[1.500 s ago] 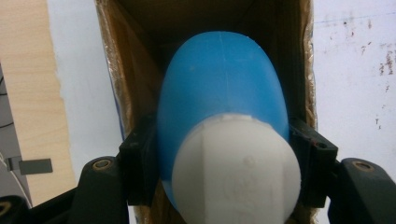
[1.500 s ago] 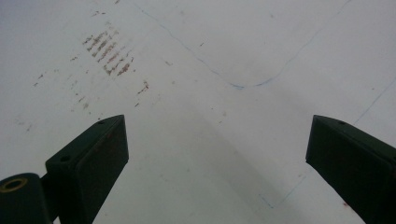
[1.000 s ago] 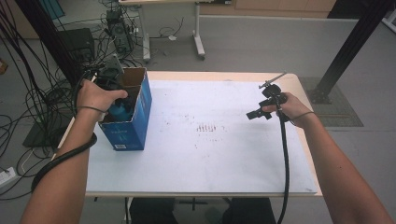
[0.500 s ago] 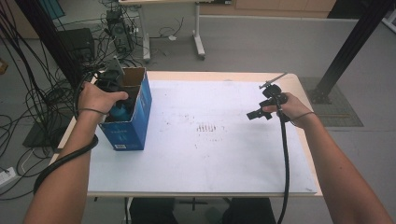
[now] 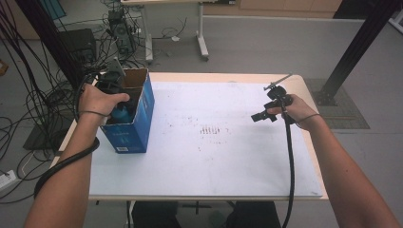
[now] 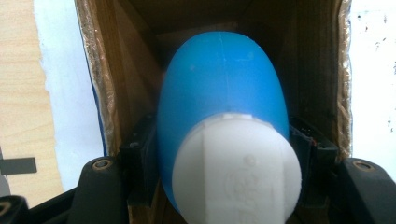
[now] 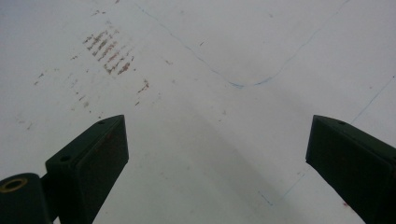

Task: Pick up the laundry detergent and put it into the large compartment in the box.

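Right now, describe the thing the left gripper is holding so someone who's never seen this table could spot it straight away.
Start at the white-topped table and find the open blue cardboard box at its left edge. The left gripper reaches into it, shut on a blue bottle. Its smooth rounded blue body and white cap stand out against the box's brown inner walls.

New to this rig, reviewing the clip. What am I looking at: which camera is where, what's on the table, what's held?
No robot: a person holds a two-jaw tool in each hand. The high view looks down from above the table; each gripper view rides on its tool.

On the white-covered table stands an open blue cardboard box. The left gripper reaches into the box, jaws shut on a blue plastic bottle with a white cap. The right gripper hovers over bare table, jaws open, holding nothing.
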Demonstrator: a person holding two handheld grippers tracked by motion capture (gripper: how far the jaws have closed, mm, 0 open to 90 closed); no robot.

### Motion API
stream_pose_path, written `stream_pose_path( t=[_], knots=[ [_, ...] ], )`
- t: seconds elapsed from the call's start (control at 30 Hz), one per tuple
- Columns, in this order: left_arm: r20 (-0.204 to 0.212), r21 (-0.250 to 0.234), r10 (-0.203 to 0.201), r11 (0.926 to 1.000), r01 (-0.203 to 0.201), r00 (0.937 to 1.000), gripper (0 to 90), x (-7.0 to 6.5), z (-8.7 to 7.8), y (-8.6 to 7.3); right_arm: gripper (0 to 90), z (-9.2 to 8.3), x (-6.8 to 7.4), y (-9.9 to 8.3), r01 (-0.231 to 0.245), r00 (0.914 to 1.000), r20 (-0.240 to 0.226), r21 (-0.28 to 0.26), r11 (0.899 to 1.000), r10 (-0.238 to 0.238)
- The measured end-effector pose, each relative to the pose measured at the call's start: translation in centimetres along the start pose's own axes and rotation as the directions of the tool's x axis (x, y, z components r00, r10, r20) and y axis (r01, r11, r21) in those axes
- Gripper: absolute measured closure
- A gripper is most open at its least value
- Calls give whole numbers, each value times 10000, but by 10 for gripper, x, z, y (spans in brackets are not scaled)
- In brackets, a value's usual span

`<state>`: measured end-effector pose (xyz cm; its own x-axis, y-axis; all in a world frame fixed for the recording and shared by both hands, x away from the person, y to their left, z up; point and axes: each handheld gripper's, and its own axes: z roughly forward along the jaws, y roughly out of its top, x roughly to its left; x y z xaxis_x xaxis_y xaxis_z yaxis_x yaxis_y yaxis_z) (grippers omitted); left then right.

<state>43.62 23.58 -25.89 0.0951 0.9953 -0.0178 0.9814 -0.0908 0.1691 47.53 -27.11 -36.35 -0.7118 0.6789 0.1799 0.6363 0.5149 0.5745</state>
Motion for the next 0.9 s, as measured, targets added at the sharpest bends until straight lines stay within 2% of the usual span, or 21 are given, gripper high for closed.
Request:
stream_pose_path(
  t=[0.9],
  knots=[
    [-4,-45,-52,10000,52,10000,377,0,0,0,53,0,0,1,63,10000,26,-22,10000,-63]
  ],
)
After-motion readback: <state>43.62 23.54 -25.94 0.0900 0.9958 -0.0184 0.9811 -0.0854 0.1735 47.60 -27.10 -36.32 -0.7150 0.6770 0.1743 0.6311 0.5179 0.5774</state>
